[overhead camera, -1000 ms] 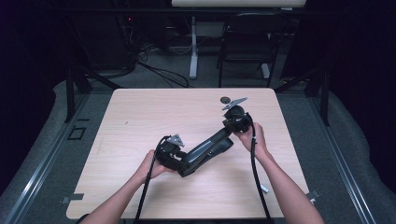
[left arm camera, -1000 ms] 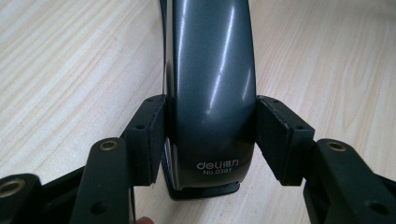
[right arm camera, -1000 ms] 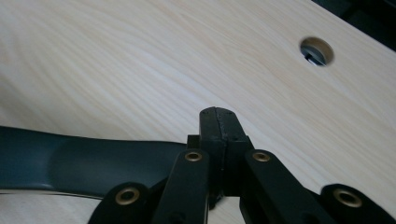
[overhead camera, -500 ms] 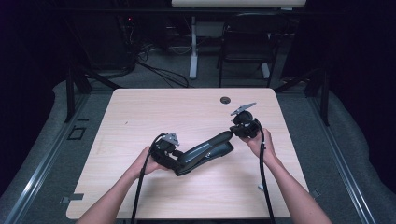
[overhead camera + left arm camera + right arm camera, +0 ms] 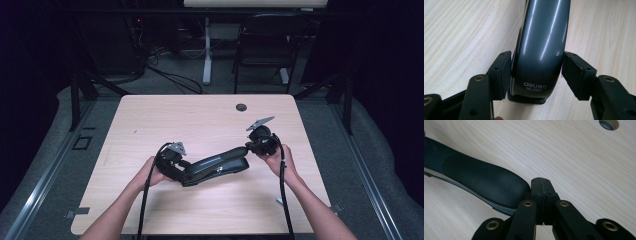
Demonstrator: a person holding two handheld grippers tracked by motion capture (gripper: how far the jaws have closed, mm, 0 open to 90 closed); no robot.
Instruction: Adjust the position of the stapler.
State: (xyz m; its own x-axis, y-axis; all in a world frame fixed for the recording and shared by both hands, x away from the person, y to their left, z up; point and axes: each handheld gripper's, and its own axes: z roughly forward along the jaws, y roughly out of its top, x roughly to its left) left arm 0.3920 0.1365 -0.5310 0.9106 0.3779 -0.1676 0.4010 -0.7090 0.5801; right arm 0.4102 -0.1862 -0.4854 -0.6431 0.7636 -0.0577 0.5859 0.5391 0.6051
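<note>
Up close, left gripper (image 5: 536, 75) fingers bracket stapler (image 5: 541, 45), right pad clear; right gripper (image 5: 541, 188) fingers pressed together, empty

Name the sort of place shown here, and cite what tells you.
Probably an office or lab recording corner: a pale wooden desk with a cable hole, a black chair behind it, and a Deli stapler.

A pale wooden table (image 5: 150, 125) stands on grey carpet (image 5: 45, 165); behind it a black chair (image 5: 262, 55) and cables (image 5: 170, 77) sit in darkness.
</note>
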